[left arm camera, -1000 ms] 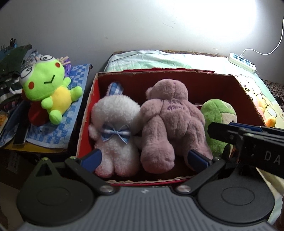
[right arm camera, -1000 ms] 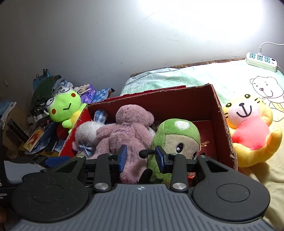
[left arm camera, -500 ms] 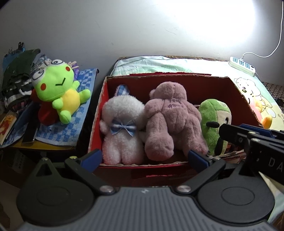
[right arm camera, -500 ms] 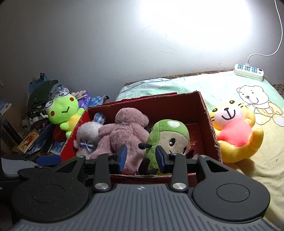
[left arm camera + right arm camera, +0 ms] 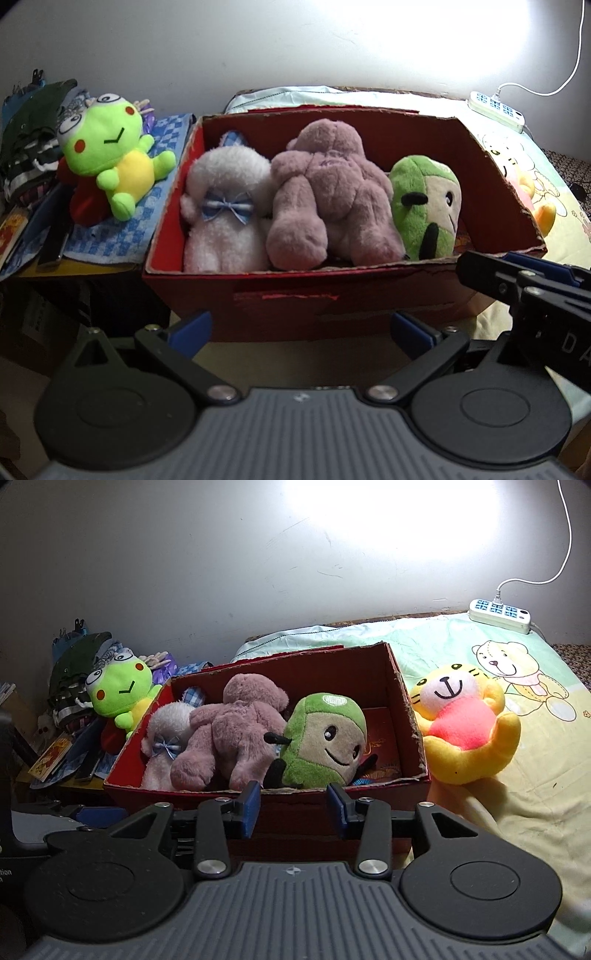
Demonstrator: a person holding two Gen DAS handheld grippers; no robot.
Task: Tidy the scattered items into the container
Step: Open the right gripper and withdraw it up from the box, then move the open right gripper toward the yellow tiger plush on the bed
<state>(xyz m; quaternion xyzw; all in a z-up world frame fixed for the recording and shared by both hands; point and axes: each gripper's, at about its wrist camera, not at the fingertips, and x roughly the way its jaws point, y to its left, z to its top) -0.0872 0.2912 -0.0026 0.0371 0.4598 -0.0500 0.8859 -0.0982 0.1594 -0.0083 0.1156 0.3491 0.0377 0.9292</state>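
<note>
A red cardboard box (image 5: 332, 295) (image 5: 406, 686) holds a white plush with a blue bow (image 5: 225, 206) (image 5: 162, 731), a mauve bear (image 5: 328, 192) (image 5: 236, 723) and a green-hooded plush (image 5: 424, 206) (image 5: 325, 738). A green frog plush (image 5: 110, 155) (image 5: 118, 694) lies left of the box. A yellow and pink cat plush (image 5: 465, 723) lies right of it on the bed. My left gripper (image 5: 301, 330) is open and empty before the box front. My right gripper (image 5: 291, 808) is open and empty, also short of the box; it shows at the right in the left wrist view (image 5: 524, 280).
The frog rests on a blue checked towel (image 5: 122, 229) among piled clothes and books (image 5: 33, 129). A white power strip (image 5: 498, 614) lies on the bed sheet (image 5: 546, 760) by the wall.
Both grippers have pulled back from the box, which now looks smaller and farther. The green-hooded plush stays in the box, free of the right gripper.
</note>
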